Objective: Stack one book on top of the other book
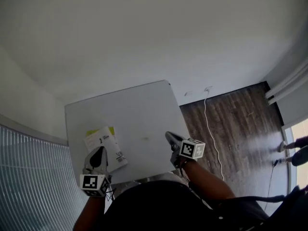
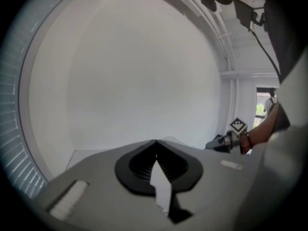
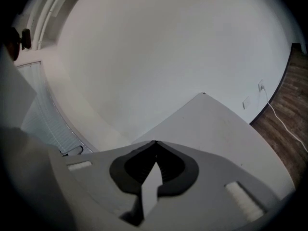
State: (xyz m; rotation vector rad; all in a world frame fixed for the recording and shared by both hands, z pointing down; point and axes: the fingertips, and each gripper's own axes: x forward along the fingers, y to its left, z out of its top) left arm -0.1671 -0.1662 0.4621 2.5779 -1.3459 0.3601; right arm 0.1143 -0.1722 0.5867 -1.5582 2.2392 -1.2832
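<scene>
In the head view, the two books lie at the lower left of the grey table, close to its near edge. The white book rests on the yellow-green book and is turned a little, so only a strip of the lower one shows at the upper left. From this I judge that the stack is already made, though not squared.

The left gripper is just at the near end of the white book; whether it touches the cover, I cannot tell. In its own view the left gripper has its jaws closed tip to tip with nothing between them. The right gripper is well apart from the books, at the right side of the table. Its own view shows the right gripper clenched empty too, pointing over the bare table.

Both books look thin and soft-covered, so probably light and a little bendable, with smooth covers that can slide on each other. To straighten the pile, a push on an edge with closed jaws should be enough. For lifting, I would take a free edge near the spine, where such a book is stiffest.
</scene>
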